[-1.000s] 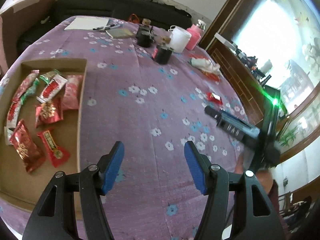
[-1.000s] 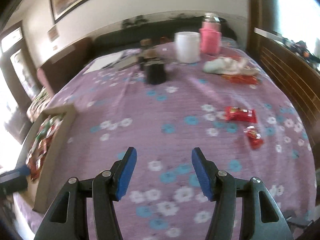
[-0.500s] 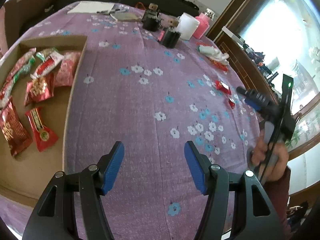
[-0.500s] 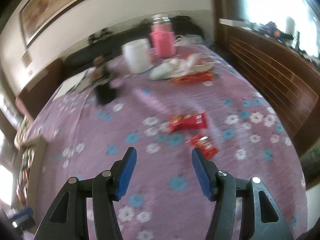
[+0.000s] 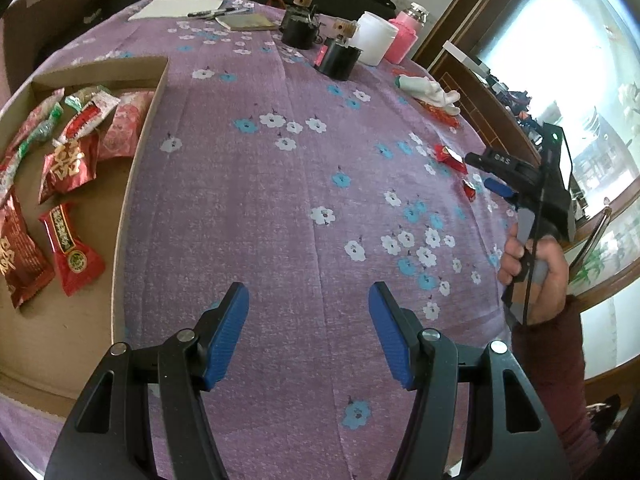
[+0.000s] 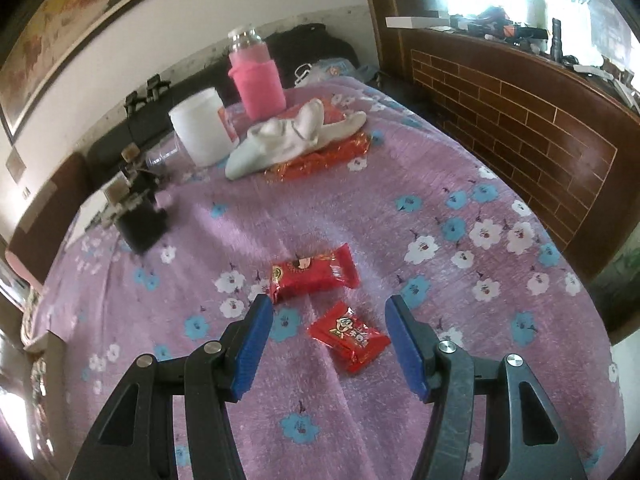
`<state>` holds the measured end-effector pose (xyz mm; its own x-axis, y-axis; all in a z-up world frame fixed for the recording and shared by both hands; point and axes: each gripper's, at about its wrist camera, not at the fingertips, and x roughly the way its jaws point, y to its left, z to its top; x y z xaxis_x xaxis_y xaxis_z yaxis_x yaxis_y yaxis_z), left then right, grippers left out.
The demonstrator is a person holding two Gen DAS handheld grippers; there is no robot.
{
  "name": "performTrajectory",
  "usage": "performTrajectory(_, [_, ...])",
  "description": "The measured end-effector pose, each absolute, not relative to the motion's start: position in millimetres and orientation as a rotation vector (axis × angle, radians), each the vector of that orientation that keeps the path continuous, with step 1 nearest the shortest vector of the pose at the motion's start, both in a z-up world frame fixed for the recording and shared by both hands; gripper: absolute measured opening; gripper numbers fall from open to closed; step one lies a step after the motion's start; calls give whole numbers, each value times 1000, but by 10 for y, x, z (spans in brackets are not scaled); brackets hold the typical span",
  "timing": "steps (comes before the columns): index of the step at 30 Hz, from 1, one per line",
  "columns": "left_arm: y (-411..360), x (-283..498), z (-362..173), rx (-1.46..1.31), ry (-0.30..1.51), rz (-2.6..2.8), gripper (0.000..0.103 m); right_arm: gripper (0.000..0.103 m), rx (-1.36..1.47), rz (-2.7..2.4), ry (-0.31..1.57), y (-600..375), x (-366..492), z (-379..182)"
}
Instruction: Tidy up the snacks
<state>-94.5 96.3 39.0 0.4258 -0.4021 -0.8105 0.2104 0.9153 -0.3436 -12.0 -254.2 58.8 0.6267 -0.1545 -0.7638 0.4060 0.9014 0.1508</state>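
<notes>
Two red snack packets lie on the purple flowered tablecloth (image 6: 360, 208). The small one (image 6: 349, 338) lies between and just ahead of my open right gripper (image 6: 327, 346). The longer one (image 6: 314, 273) lies just beyond it. A cardboard tray (image 5: 132, 168) at the left holds several red snack packets (image 5: 68, 164). My left gripper (image 5: 309, 334) is open and empty above bare cloth beside the tray. The right gripper also shows in the left wrist view (image 5: 496, 176), near the two loose packets (image 5: 450, 156).
At the far end stand a white jar (image 6: 202, 126), a pink bottle (image 6: 258, 76), black containers (image 6: 138, 216) and a white cloth (image 6: 296, 136) on red wrapping. A wooden headboard-like panel (image 6: 520, 120) borders the right side.
My right gripper has swung right and moved in toward the two loose red packets, which now lie at its open fingers. My left gripper has barely moved and stays open.
</notes>
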Motion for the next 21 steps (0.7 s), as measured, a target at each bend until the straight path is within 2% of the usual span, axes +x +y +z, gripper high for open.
performTrajectory(7, [879, -997, 374, -118, 1040, -352, 61, 62, 254, -425, 846, -2543, 216, 541])
performTrajectory(14, [843, -1007, 336, -74, 1034, -326, 61, 62, 396, -463, 845, -2651, 337, 367])
performTrajectory(21, [824, -1022, 305, -50, 1029, -308, 61, 62, 296, -483, 788, -2507, 380, 351])
